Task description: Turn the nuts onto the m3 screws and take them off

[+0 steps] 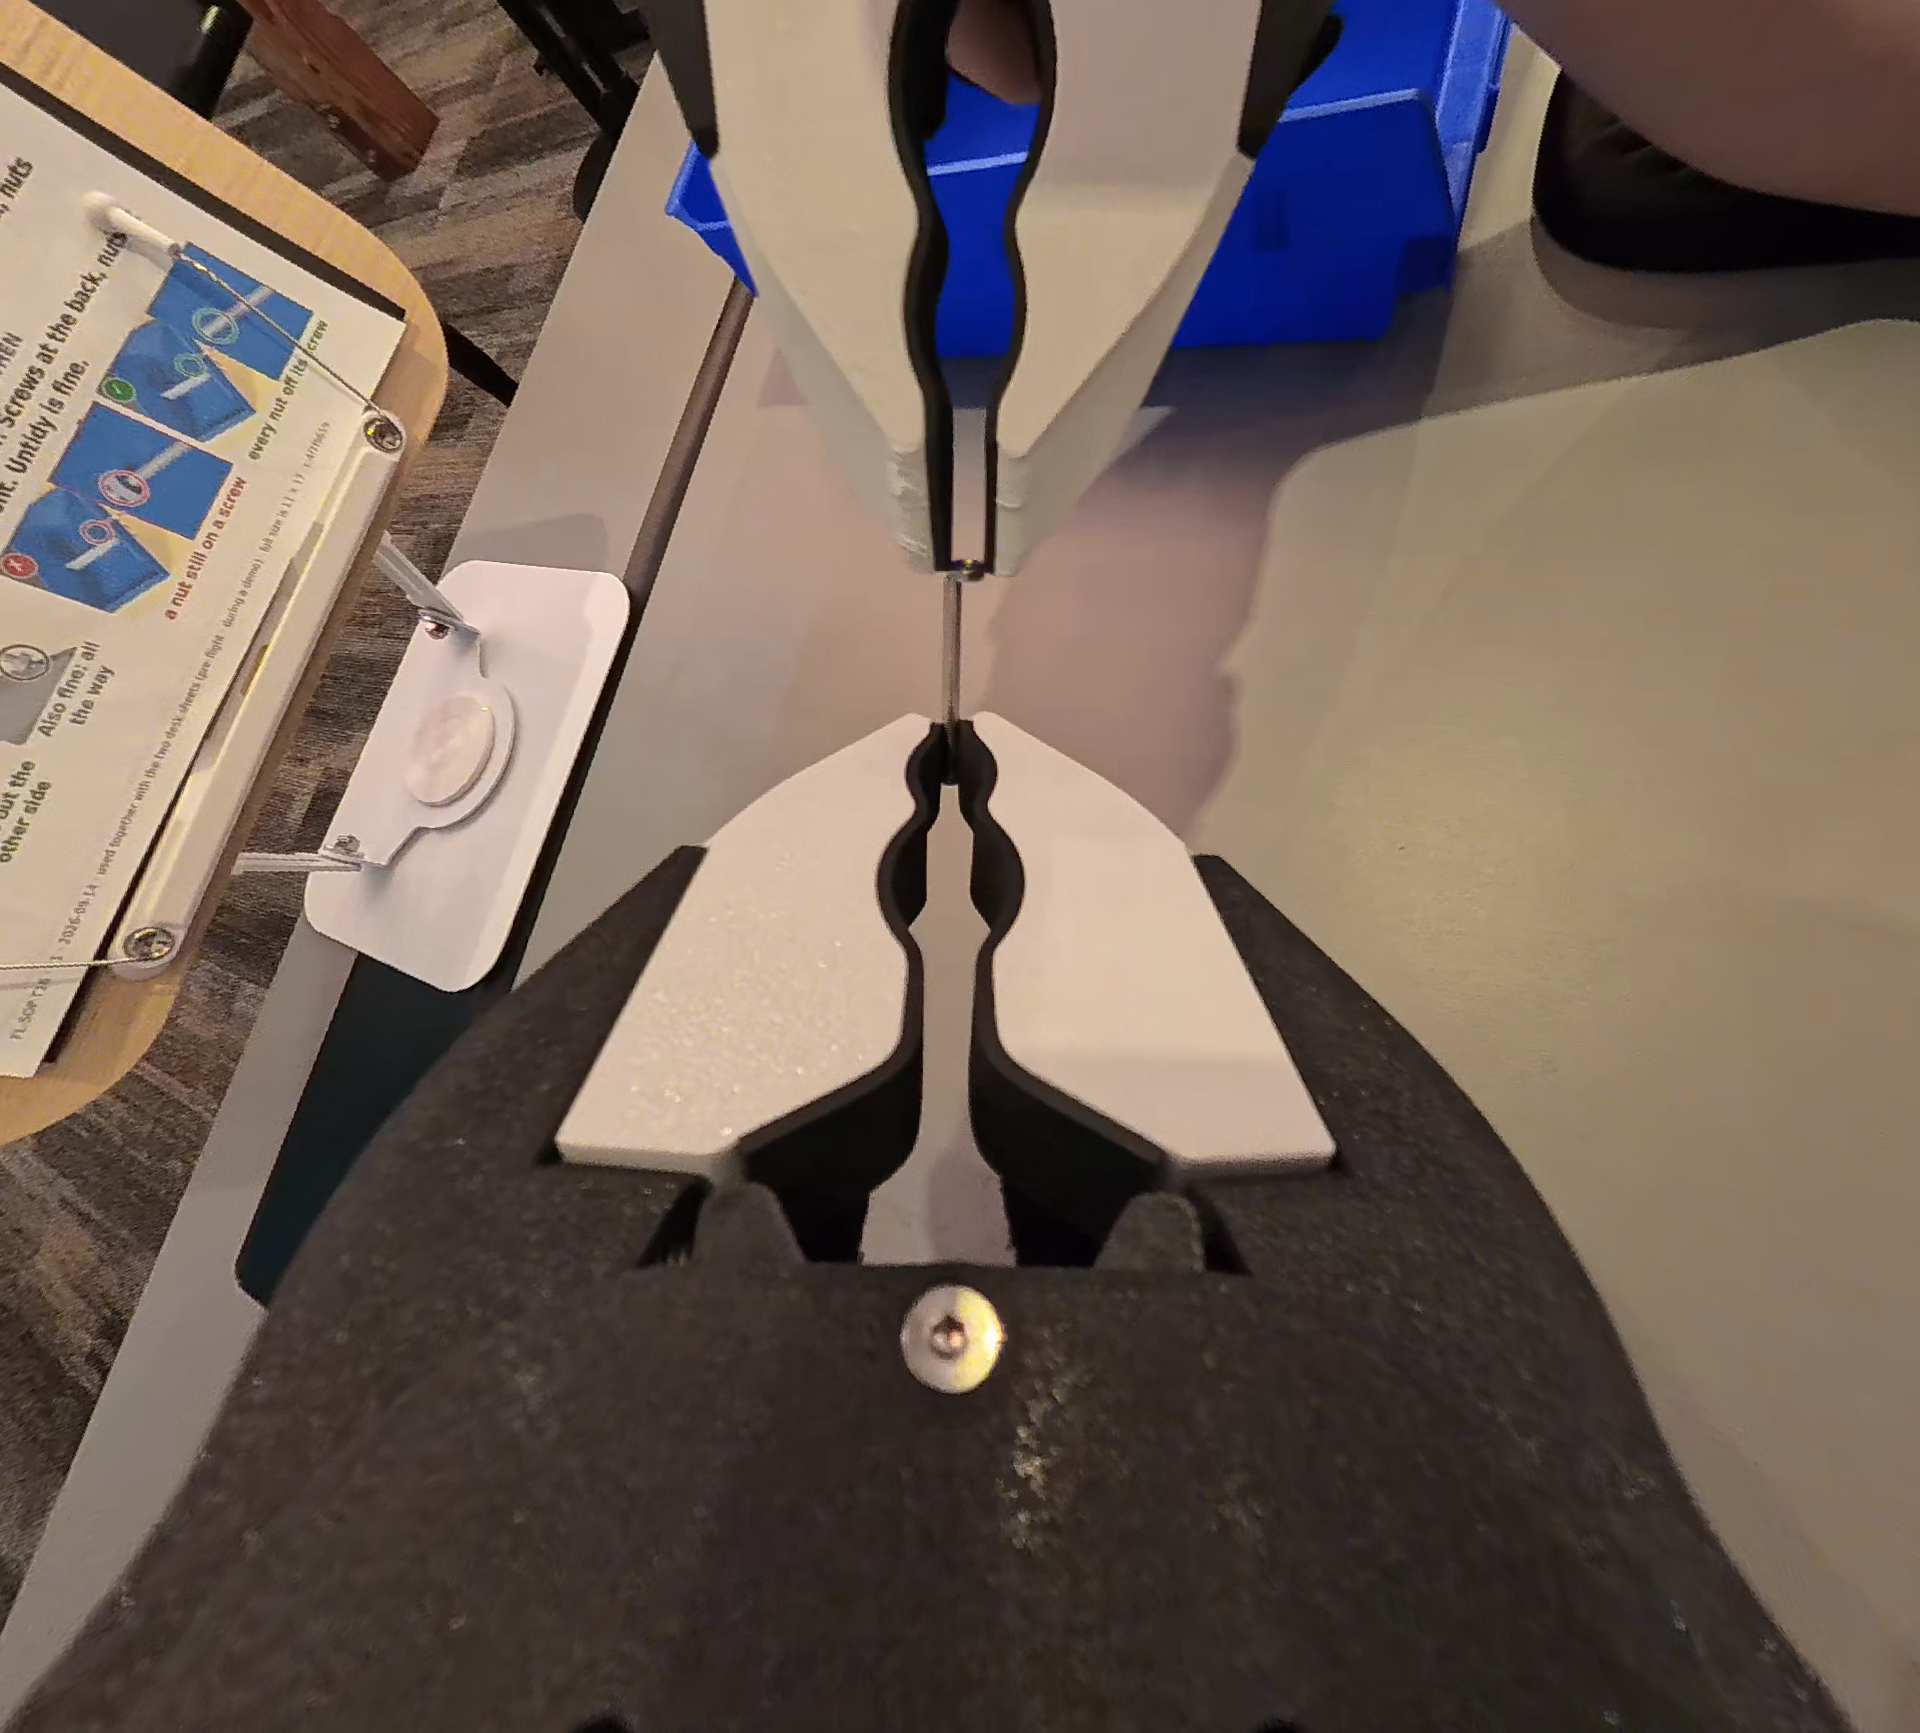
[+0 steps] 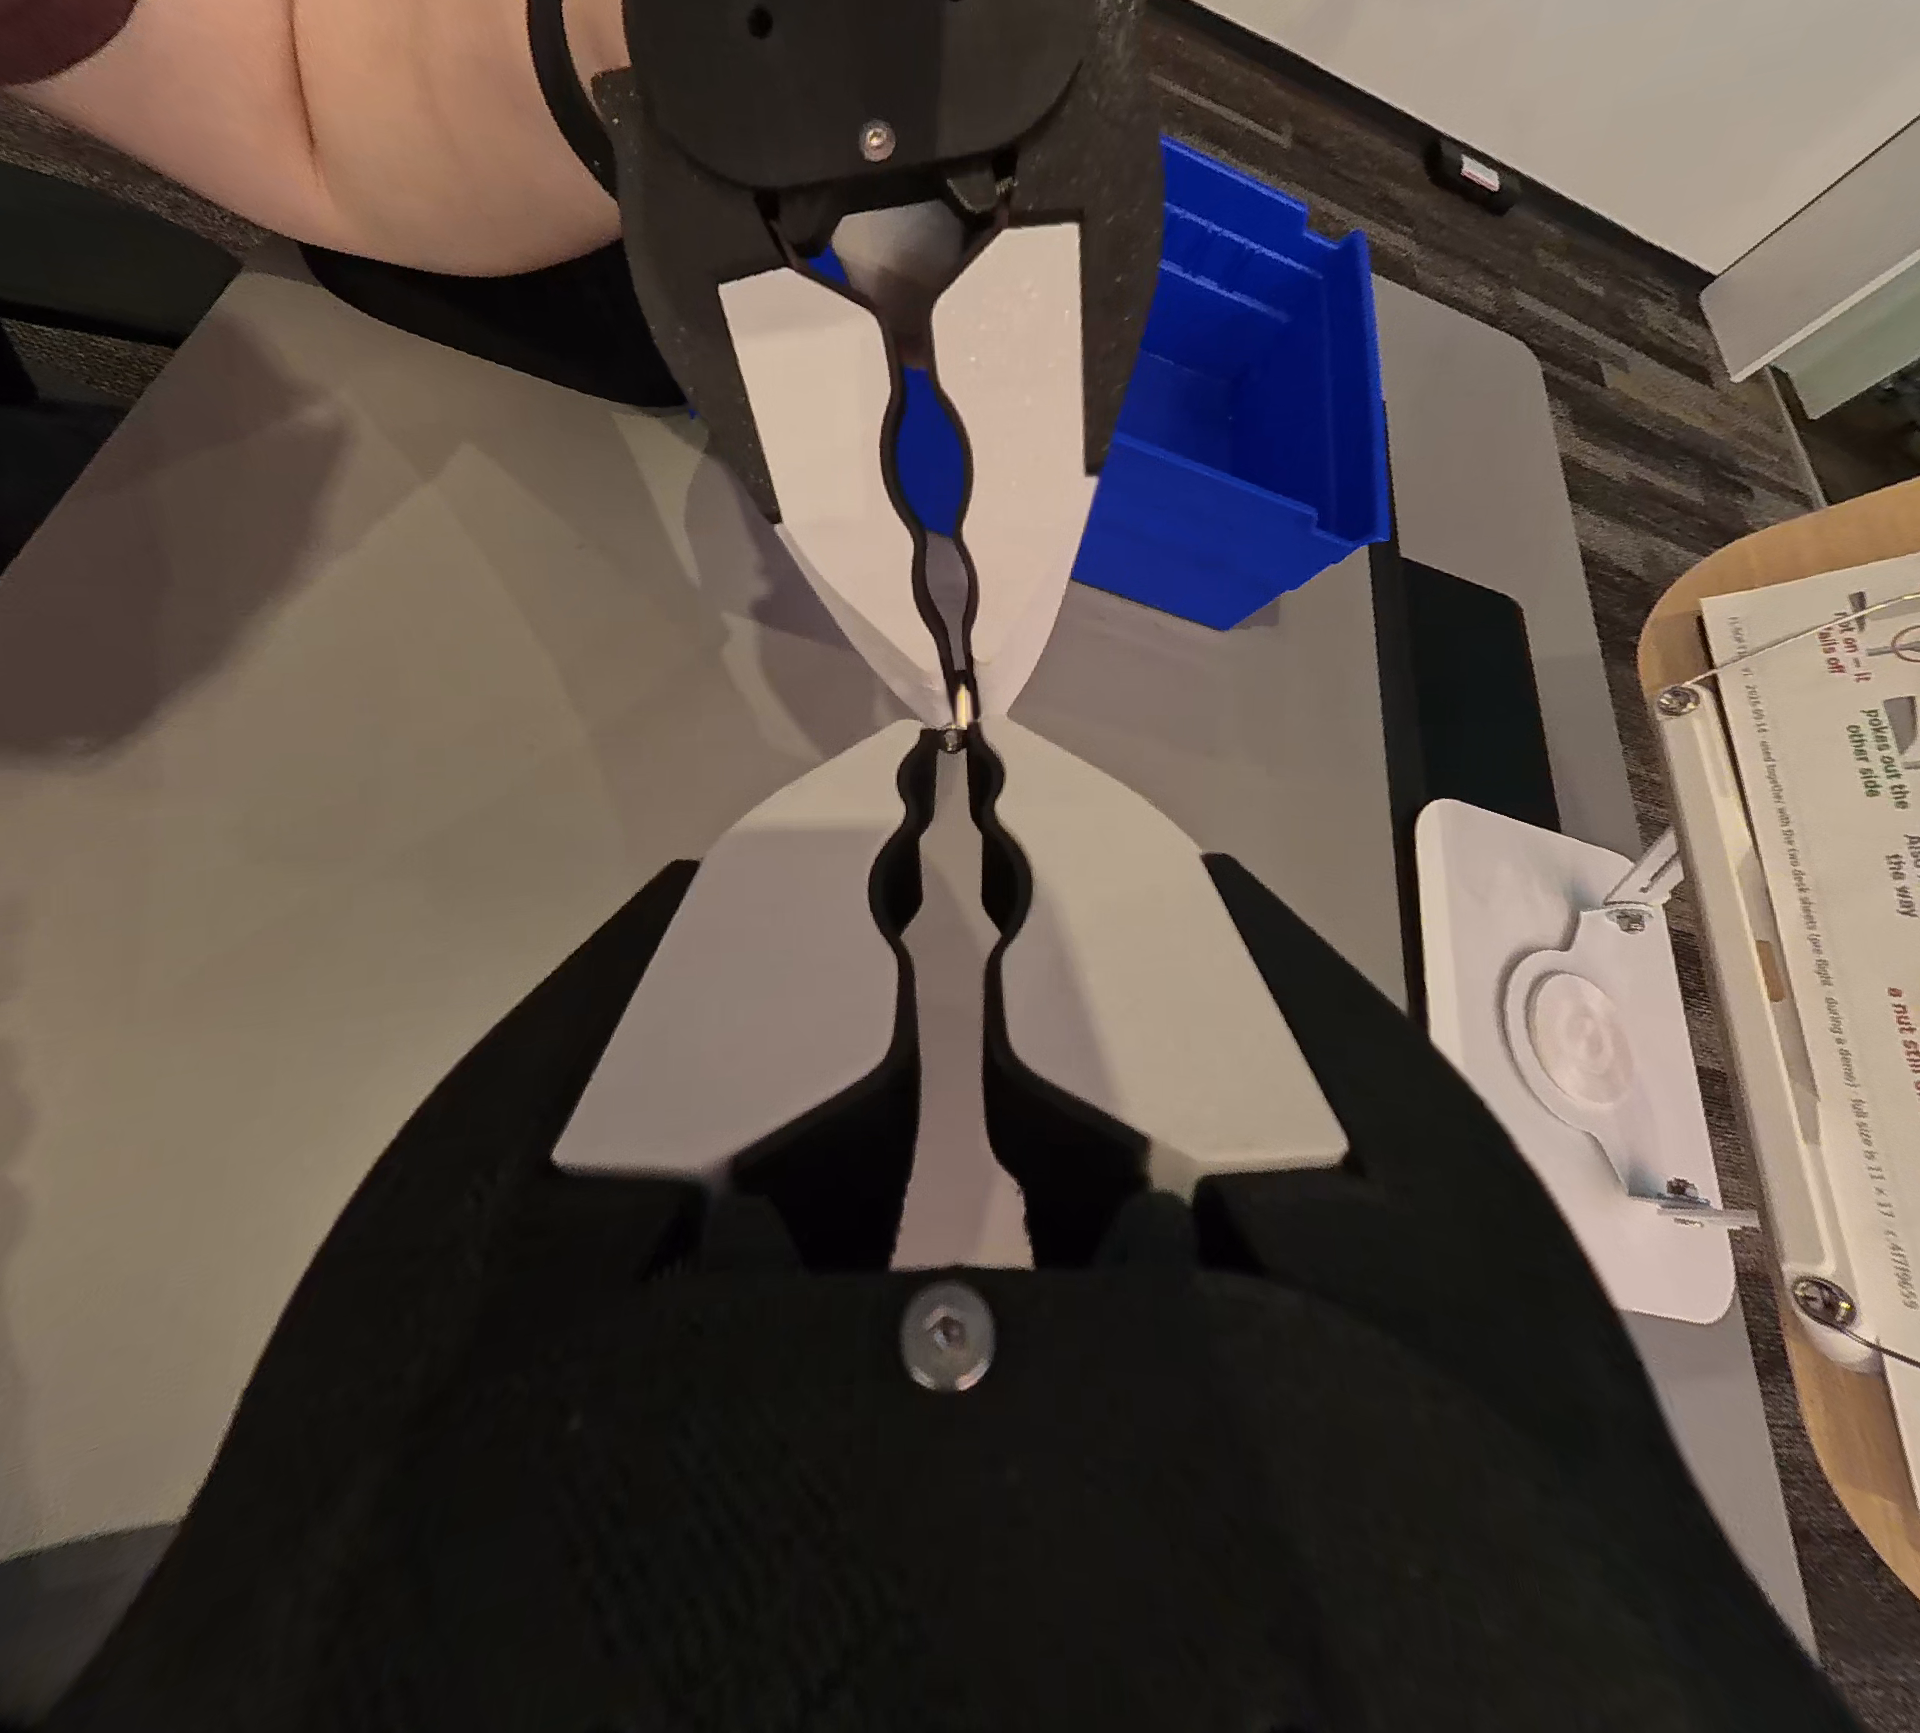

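Observation:
My left gripper (image 1: 951, 733) is shut on one end of a thin silver M3 screw (image 1: 950, 653), held above the grey table. My right gripper (image 1: 969, 563) comes in from the opposite side and is shut on a small nut (image 1: 968, 568) at the screw's far tip. In the right wrist view my right gripper (image 2: 948, 741) pinches the nut (image 2: 950, 735) right against the short visible piece of the screw (image 2: 966, 707), which the left gripper (image 2: 964, 694) holds. The two grippers meet tip to tip. I cannot tell how far the nut sits on the thread.
A blue plastic bin (image 1: 1351, 229) (image 2: 1247, 457) stands on the grey table (image 1: 1558, 748) behind the grippers. A wooden board with an instruction sheet (image 1: 156, 540) (image 2: 1829, 852) on a white stand base (image 1: 488, 779) (image 2: 1558, 1060) sits at the table's side. A person's forearm (image 2: 416, 125) holds the left gripper. Both grippers' tips are close together, under 4 cm apart.

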`<state>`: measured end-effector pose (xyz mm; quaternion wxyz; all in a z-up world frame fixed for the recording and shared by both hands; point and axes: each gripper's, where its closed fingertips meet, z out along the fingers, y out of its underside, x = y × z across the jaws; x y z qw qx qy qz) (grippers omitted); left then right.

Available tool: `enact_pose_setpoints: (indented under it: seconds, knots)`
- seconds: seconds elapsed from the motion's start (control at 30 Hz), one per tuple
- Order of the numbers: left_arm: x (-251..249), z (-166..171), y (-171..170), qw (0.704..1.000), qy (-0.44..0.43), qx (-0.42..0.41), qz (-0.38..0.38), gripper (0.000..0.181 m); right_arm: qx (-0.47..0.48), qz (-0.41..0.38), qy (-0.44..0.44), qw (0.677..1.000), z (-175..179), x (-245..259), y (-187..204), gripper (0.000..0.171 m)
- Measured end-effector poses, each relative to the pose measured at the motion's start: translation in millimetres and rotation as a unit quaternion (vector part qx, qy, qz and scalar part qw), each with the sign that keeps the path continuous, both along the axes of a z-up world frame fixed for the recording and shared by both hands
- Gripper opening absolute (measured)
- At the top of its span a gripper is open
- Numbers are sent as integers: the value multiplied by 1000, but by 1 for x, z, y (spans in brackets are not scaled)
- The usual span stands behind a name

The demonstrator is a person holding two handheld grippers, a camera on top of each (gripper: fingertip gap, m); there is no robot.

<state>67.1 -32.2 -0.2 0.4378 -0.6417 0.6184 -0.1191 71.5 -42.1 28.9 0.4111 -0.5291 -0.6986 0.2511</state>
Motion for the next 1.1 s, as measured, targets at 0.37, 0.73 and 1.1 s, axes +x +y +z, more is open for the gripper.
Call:
enact_pose_setpoints:
  seconds: [0.37, 0.73, 1.1]
  knots:
    - [3, -3, -5, 1000, 13, 1, -13, 2, 9, 13, -11, 1000, -3, 2, -5, 6]
    - [5, 1, -10, 1000, -1, -6, -23, 2, 17, 26, -2, 1000, 1, 3, -9, 6]
    - [9, 10, -16, 999, -33, -10, -41, 2, 9, 44, 26, 999, 10, 5, -14, 6]
